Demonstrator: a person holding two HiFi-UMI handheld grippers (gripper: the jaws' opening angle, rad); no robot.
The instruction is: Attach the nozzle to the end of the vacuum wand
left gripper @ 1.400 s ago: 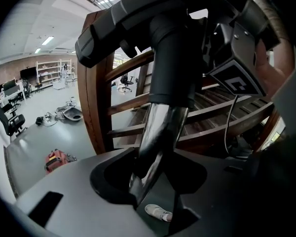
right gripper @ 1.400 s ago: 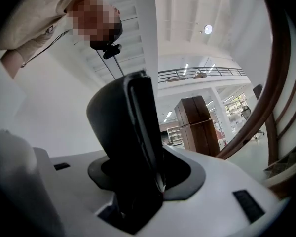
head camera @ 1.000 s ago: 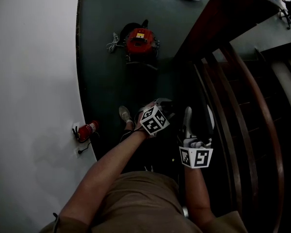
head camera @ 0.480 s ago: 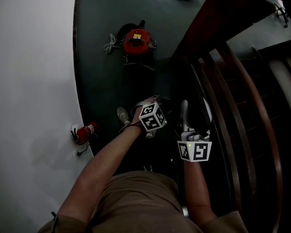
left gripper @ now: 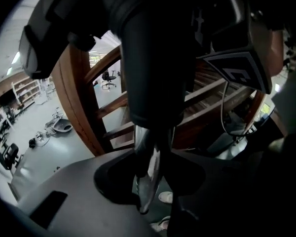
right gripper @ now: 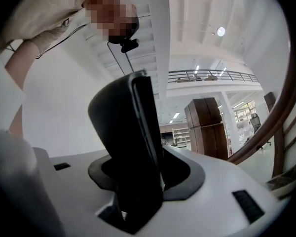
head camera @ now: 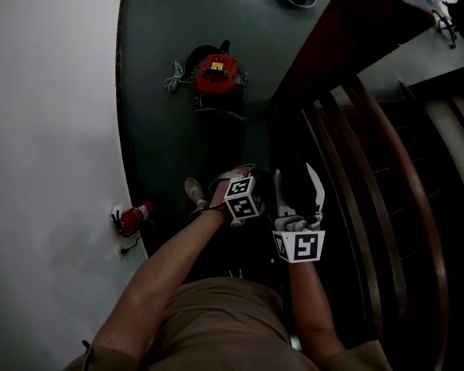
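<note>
Fingers point(left gripper: 69, 186) of the left gripper point(left gripper: 149, 179) are closing on the dark metal wand point(left gripper: 155, 58); the right gripper point(right gripper: 138, 201) clamps the black plastic nozzle point(right gripper: 123, 132). I'd align both, then push straight.

Both my forearms, left point(head camera: 170, 273) and right point(head camera: 308, 300), reach forward side by side. Left gripper point(head camera: 236, 174) tilts downward, its jaws closing on the vacuum wand point(left gripper: 149, 179) between them. Right gripper point(head camera: 298, 190), roughly level, clamps the nozzle point(right gripper: 126, 132).

Dark wand point(left gripper: 158, 73) against wooden railing point(left gripper: 83, 95)
</note>
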